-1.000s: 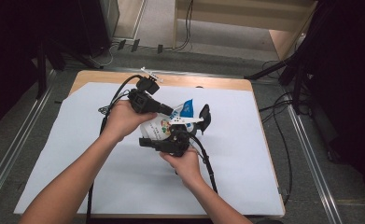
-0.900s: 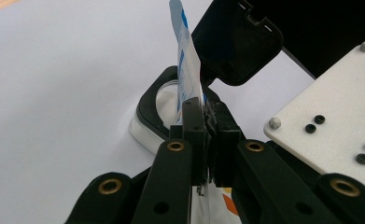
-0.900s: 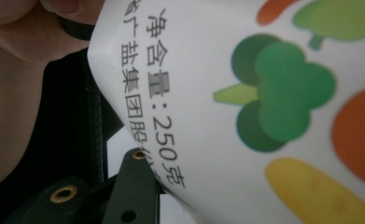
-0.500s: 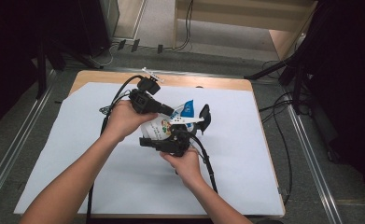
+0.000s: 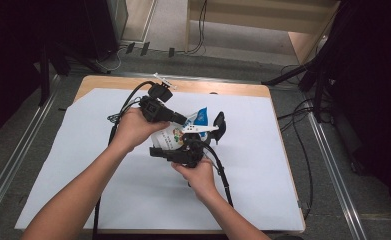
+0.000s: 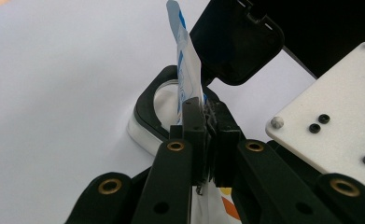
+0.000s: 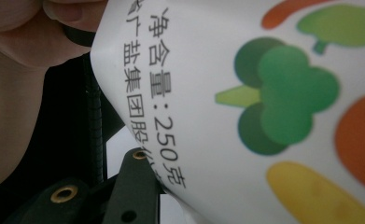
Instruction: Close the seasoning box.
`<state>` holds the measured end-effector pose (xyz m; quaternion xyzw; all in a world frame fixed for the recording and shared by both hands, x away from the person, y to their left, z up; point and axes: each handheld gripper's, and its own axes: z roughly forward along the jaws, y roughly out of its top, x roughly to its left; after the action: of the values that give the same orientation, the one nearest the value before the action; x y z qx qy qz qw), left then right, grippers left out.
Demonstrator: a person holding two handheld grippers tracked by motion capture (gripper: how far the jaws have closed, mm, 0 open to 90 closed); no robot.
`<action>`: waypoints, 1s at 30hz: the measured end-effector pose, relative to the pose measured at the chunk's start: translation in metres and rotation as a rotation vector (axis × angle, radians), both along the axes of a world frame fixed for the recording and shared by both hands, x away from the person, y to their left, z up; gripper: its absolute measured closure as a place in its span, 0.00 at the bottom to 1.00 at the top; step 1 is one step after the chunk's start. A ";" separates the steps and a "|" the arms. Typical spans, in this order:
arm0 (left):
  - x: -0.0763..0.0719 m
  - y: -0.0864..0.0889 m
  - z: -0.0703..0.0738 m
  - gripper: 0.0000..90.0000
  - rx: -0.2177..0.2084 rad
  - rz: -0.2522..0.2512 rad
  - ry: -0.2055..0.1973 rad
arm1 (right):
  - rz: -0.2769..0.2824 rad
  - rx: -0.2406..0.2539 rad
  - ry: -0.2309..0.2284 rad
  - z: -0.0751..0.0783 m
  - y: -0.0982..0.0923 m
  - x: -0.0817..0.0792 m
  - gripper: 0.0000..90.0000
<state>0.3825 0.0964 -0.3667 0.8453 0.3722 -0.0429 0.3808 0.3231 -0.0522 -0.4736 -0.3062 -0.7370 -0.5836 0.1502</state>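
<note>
A wide tabletop [image 5: 263,200] covered with a white sheet lies in front of me, with a strip of bare wood along its far edge. My two forearms come in from the near side and meet just left of its middle.

Between my hands I hold a white plastic pouch [image 5: 175,135], raised above the sheet. It has a blue top corner and printed vegetables on its face: green broccoli, orange and yellow shapes, and black Chinese lettering that includes "250". From the right hand-held gripper's camera this print is so close that it covers most of the picture [image 7: 245,107].

My left hand-held gripper [image 5: 180,119] reaches in from the left and far side. Its two black jaws are pressed together on the pouch's thin upper edge, pinching the film flat between the pads [image 6: 196,135]; the blue and white edge stands up above them [image 6: 182,60].

My right hand-held gripper [image 5: 183,152] sits on the near side, below the pouch, with a white plate on top. One of its jaws lies against the pouch's lower edge; whether the pair clamps it I cannot tell.

A black cable [image 5: 225,175] trails from it toward the near edge.
</note>
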 end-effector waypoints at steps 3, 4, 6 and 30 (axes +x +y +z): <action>0.000 0.000 0.000 0.98 0.001 0.001 0.000 | 0.000 -0.001 0.000 0.000 0.000 0.000 0.79; 0.000 0.000 0.000 0.98 0.001 0.001 0.001 | 0.001 -0.001 0.000 0.000 0.000 0.000 0.79; 0.000 0.000 0.000 0.98 0.000 0.002 -0.001 | 0.001 0.001 -0.001 0.000 0.000 0.000 0.79; 0.000 0.004 0.006 0.98 0.003 0.021 -0.017 | 0.015 0.017 -0.003 0.002 0.001 0.002 0.79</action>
<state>0.3830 0.1007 -0.3607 0.8424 0.3778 -0.0308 0.3830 0.3255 -0.0512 -0.4713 -0.2985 -0.7345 -0.5891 0.1563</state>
